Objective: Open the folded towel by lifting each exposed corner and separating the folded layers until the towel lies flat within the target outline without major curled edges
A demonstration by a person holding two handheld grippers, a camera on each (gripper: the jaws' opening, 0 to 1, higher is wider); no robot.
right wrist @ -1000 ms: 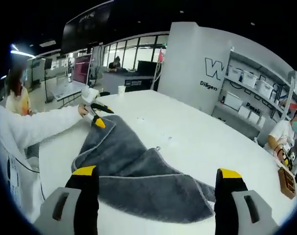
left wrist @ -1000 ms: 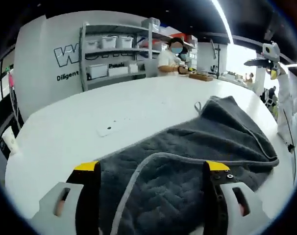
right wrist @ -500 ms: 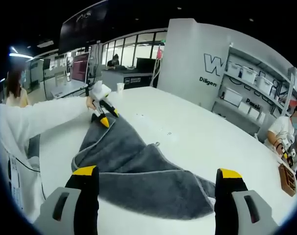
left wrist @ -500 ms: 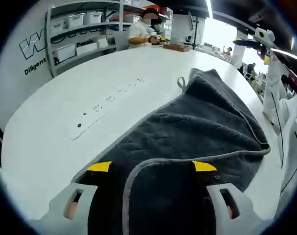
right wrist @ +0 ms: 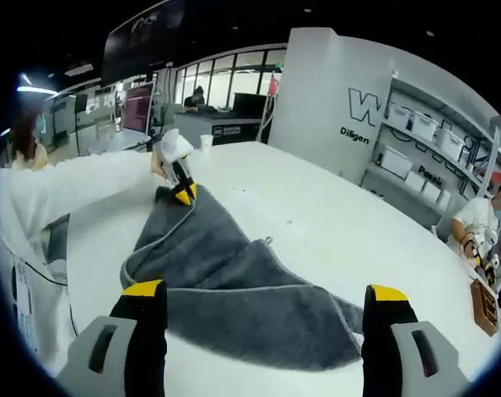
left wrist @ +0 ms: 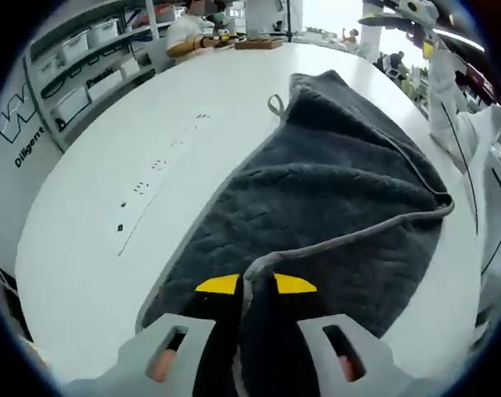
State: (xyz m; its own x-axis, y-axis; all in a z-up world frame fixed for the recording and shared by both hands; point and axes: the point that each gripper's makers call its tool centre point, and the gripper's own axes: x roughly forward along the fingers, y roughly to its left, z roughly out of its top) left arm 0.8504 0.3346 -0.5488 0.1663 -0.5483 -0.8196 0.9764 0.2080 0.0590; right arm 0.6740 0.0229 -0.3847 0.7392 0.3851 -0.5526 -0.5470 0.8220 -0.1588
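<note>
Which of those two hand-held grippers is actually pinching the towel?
The left hand-held gripper: its yellow-tipped jaws are shut on the grey towel's piped edge. The right hand-held gripper hangs open above it.

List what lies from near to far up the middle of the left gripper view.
left gripper, shut on the towel's pale edge → grey towel → towel's hanging loop → bare white table → person seated at the far end

Towel (left wrist: pixel 317 190) corner hidden btwn left gripper (left wrist: pixel 255 285) tips.

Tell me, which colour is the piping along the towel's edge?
Light grey piping on a dark grey towel, clearest in the left gripper view.
</note>
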